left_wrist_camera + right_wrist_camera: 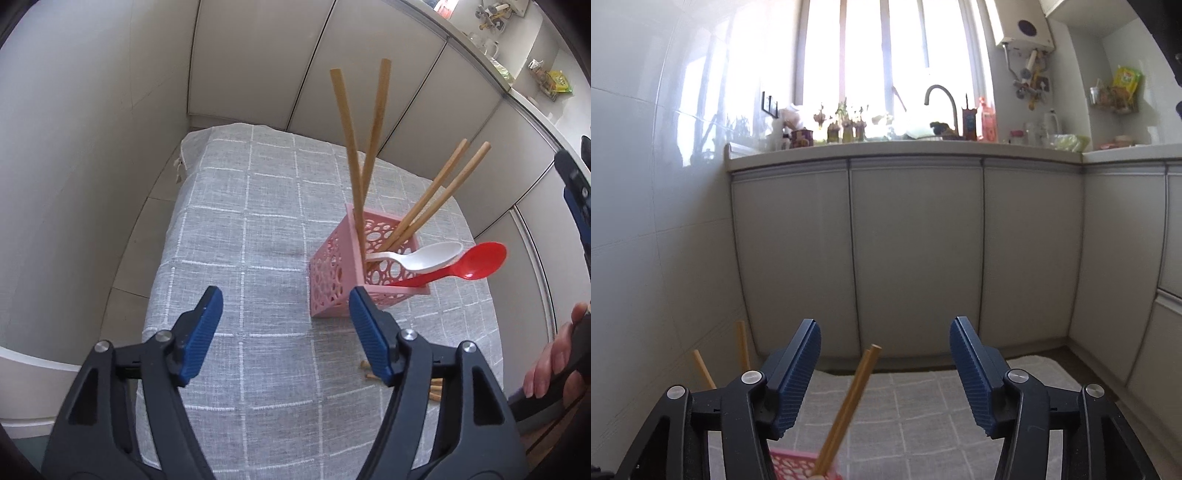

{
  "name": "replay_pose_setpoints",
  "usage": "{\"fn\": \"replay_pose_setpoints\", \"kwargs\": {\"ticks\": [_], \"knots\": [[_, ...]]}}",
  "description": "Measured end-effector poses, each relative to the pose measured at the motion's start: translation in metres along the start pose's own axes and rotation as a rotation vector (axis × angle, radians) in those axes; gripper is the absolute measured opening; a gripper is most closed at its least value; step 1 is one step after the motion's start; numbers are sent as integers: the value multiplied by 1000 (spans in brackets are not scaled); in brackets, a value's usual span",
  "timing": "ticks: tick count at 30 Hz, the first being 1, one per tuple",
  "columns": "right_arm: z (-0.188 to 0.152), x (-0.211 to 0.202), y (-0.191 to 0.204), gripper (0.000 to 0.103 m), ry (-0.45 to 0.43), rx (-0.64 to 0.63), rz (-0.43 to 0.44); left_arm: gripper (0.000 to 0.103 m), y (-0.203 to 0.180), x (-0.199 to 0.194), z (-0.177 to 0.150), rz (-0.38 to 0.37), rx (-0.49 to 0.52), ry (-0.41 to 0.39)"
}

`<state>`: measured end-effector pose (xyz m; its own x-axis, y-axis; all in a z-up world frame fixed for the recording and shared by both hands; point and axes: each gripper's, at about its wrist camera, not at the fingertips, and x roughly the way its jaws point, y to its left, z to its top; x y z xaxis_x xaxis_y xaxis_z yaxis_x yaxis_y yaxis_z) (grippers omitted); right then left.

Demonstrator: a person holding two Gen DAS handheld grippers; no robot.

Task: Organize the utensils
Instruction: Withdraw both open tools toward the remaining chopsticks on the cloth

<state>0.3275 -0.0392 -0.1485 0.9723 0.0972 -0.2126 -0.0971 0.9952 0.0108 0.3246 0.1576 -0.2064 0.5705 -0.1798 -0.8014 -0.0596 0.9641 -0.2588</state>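
A pink perforated holder (354, 269) stands on the grey checked tablecloth (258, 240). It holds several wooden chopsticks (364, 147), a white spoon (424, 256) and a red spoon (472, 264), bowls sticking out to the right. My left gripper (286, 332) is open and empty, above the cloth just in front of the holder. My right gripper (886, 373) is open and empty, above the holder (798, 465); chopstick ends (857, 387) rise between its fingers without touching them. It shows at the left wrist view's right edge (572, 192).
More wooden sticks (434, 387) lie on the cloth behind my left gripper's right finger. Grey cabinet doors (916, 258) stand beyond the table, with a cluttered counter and sink tap (940, 99) above. A white tiled wall (646, 221) is on the left.
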Motion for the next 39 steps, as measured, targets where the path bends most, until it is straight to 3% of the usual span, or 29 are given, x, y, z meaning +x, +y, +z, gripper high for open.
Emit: {"fn": "replay_pose_setpoints", "kwargs": {"ticks": [12, 19, 29, 35, 39], "knots": [[-8, -71, -76, 84, 284, 52, -29, 83, -44, -58, -49, 60, 57, 54], [-29, -101, -105, 87, 414, 34, -39, 83, -68, -71, -81, 74, 102, 106], [-72, -106, -149, 90, 677, 86, -54, 83, -107, -50, -121, 95, 170, 193], [-107, -93, -190, 90, 902, 200, -55, 83, -135, -22, -133, 121, 304, 260], [-123, -88, -221, 90, 975, 285, -119, 83, -158, -1, -136, 121, 402, 268]]}}
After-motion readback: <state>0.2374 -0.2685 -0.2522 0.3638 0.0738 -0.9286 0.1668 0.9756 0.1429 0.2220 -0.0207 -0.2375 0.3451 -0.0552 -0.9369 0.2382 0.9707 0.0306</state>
